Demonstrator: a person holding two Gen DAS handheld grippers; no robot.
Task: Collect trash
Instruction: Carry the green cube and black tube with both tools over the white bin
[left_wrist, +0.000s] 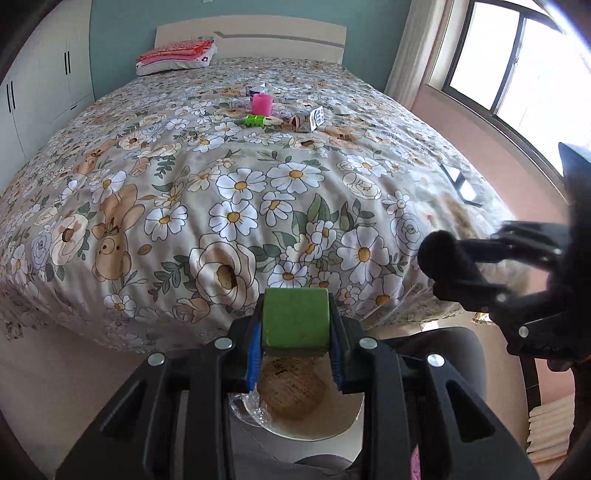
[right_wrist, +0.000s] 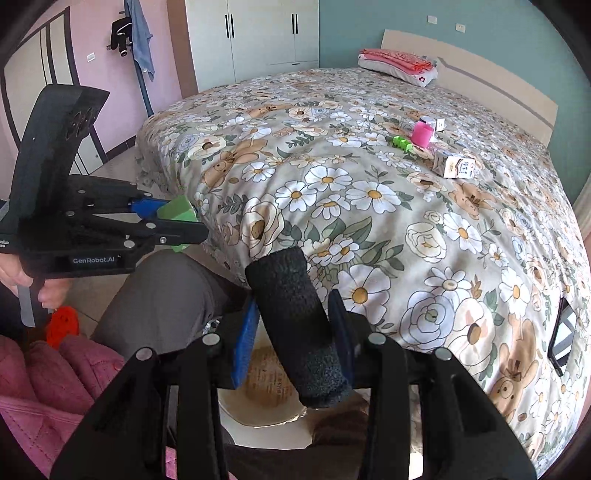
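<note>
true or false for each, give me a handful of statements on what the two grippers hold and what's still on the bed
1. The left gripper is clamped on a green block. True.
2. The right gripper is open and holds nothing. False: it grips a black foam cylinder.
3. A pink cup stands on the bed near a small green toy. True.
4. The milk carton is already in the bin. False: it lies on the bed, near the pink cup.
5. A white bin sits below both grippers. True.
</note>
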